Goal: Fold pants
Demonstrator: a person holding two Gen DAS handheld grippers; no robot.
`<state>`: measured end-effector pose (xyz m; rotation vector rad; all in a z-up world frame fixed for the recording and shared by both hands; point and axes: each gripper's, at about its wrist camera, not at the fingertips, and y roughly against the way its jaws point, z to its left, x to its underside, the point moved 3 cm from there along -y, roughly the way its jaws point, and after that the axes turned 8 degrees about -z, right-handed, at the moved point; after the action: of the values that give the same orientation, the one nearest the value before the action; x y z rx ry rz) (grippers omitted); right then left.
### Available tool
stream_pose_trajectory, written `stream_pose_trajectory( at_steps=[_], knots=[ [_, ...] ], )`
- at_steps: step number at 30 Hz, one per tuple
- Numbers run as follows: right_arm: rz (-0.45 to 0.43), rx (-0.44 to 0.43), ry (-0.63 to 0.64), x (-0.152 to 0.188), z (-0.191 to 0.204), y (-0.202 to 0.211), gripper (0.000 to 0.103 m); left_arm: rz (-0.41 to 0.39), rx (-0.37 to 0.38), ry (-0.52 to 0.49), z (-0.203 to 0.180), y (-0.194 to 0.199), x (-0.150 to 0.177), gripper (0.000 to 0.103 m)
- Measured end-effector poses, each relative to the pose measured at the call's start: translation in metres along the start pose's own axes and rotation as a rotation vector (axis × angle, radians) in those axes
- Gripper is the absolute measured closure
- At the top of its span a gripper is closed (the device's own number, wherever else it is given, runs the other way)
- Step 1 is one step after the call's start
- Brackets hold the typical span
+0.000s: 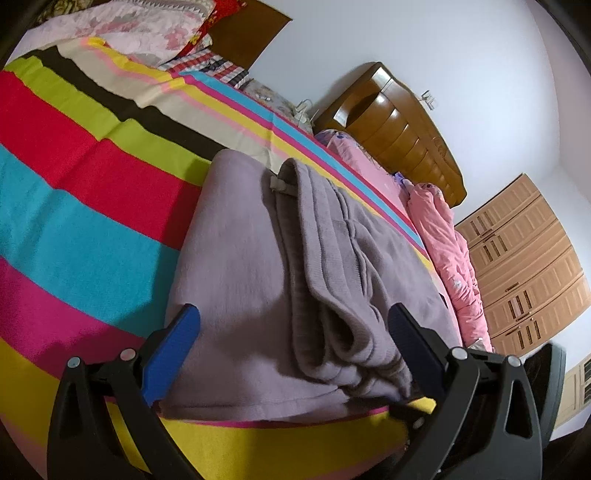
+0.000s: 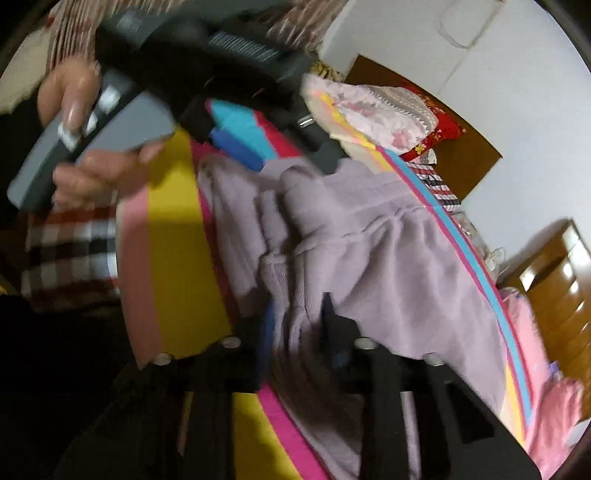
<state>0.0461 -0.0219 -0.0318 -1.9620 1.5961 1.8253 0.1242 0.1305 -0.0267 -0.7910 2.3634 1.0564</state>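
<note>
The mauve pants [image 1: 258, 280] lie partly folded on the striped bedspread [image 1: 74, 221], with the waistband and upper layers stacked along the middle. My left gripper [image 1: 295, 332] is open, its blue pads on either side of the stacked folds at the near edge, not closed on them. In the right wrist view the pants [image 2: 388, 258] are bunched and blurred. My right gripper [image 2: 299, 317] is shut on a fold of the pants near the waistband. The left gripper [image 2: 236, 147], held by a hand, shows at the far side of the pants.
Folded quilts and pillows [image 1: 147, 33] lie at the bed's far end. A pink duvet [image 1: 443, 240] runs along the far side. A wooden headboard [image 1: 399, 122] and wardrobe [image 1: 528, 266] stand beyond. The bed edge is close to me [image 2: 166, 277].
</note>
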Motion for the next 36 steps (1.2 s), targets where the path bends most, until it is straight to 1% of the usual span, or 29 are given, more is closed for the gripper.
stream_pose_trajectory(
  at_steps=[2,4,5,6,8,10,12,14,15,17,18,19,20,21,22,23,24,25,26,27,28,29,30,31,32,33,34,35,36],
  knots=[
    [-0.082,-0.030,-0.150,-0.005,-0.023,0.016,0.088,0.009,0.036,0.048,-0.003,0.006,-0.004,0.002],
    [-0.182,-0.064,-0.330,-0.006,-0.051,0.033,0.088,0.012,0.166,0.119,-0.009,0.013,-0.012,0.002],
    [-0.221,-0.081,-0.384,-0.005,-0.059,0.039,0.088,0.016,0.204,0.142,-0.011,0.013,-0.014,0.002],
    [-0.244,-0.091,-0.415,-0.004,-0.064,0.042,0.088,0.038,0.284,0.191,-0.015,0.010,-0.019,0.002],
    [-0.274,-0.096,-0.436,-0.002,-0.068,0.046,0.088,0.090,0.376,0.273,-0.017,-0.004,-0.024,0.002],
    [-0.285,-0.101,-0.426,-0.001,-0.067,0.047,0.088,0.156,0.411,0.338,-0.017,-0.022,-0.029,0.002],
    [-0.271,-0.062,-0.330,-0.002,-0.055,0.047,0.088,0.212,0.464,0.359,-0.022,-0.044,-0.035,0.002],
    [-0.242,-0.022,-0.225,-0.005,-0.041,0.041,0.088,0.275,0.460,0.388,-0.023,-0.068,-0.036,0.002],
    [-0.229,-0.008,-0.188,-0.005,-0.034,0.038,0.088,0.310,0.436,0.387,-0.023,-0.084,-0.036,0.002],
    [-0.166,0.029,-0.086,-0.001,-0.014,0.027,0.086,0.351,0.377,0.344,-0.028,-0.101,-0.035,0.002],
    [-0.136,0.044,-0.052,0.001,-0.008,0.022,0.084,0.361,0.342,0.281,-0.036,-0.105,-0.034,0.003],
    [-0.118,0.047,-0.033,0.004,-0.005,0.018,0.081,0.355,0.314,0.228,-0.042,-0.105,-0.034,0.003],
    [-0.110,0.030,-0.032,0.007,-0.002,0.018,0.069,0.346,0.294,0.193,-0.045,-0.105,-0.033,0.005],
    [-0.121,0.005,-0.058,0.008,-0.003,0.024,0.062,0.328,0.269,0.161,-0.046,-0.104,-0.030,0.013],
    [-0.145,-0.004,-0.101,0.008,-0.007,0.034,0.044,0.310,0.236,0.127,-0.044,-0.102,-0.027,0.020],
    [-0.178,-0.011,-0.162,0.011,-0.015,0.048,0.032,0.302,0.210,0.097,-0.043,-0.100,-0.026,0.035],
    [-0.209,-0.010,-0.218,0.011,-0.025,0.060,0.032,0.288,0.191,0.069,-0.039,-0.098,-0.024,0.042],
    [-0.244,0.005,-0.277,0.015,-0.035,0.074,0.032,0.272,0.199,0.077,-0.035,-0.096,-0.024,0.045],
    [-0.291,0.050,-0.380,0.027,-0.053,0.096,0.030,0.264,0.208,0.088,-0.032,-0.093,-0.024,0.046],
    [-0.305,0.078,-0.455,0.037,-0.067,0.108,0.028,0.254,0.221,0.100,-0.029,-0.091,-0.023,0.046],
    [-0.308,0.116,-0.543,0.052,-0.080,0.121,0.022,0.247,0.228,0.105,-0.028,-0.090,-0.023,0.045],
    [-0.299,0.167,-0.616,0.068,-0.090,0.134,0.020,0.241,0.234,0.109,-0.028,-0.089,-0.023,0.041],
    [-0.285,0.201,-0.648,0.079,-0.094,0.140,0.020,0.235,0.243,0.110,-0.025,-0.085,-0.024,0.034],
    [-0.248,0.240,-0.671,0.094,-0.097,0.145,0.020,0.228,0.254,0.109,-0.028,-0.085,-0.024,0.029],
    [-0.215,0.267,-0.676,0.102,-0.093,0.147,0.020,0.225,0.260,0.103,-0.033,-0.085,-0.025,0.021],
    [-0.158,0.306,-0.671,0.112,-0.090,0.145,0.020,0.224,0.264,0.093,-0.037,-0.088,-0.024,0.013],
    [-0.110,0.341,-0.656,0.120,-0.085,0.141,0.020,0.226,0.263,0.076,-0.042,-0.089,-0.024,0.010],
    [-0.079,0.368,-0.644,0.124,-0.081,0.137,0.020,0.227,0.262,0.067,-0.045,-0.090,-0.023,0.005],
    [-0.063,0.386,-0.641,0.126,-0.078,0.131,0.020,0.226,0.260,0.064,-0.050,-0.093,-0.022,0.002]
  ],
)
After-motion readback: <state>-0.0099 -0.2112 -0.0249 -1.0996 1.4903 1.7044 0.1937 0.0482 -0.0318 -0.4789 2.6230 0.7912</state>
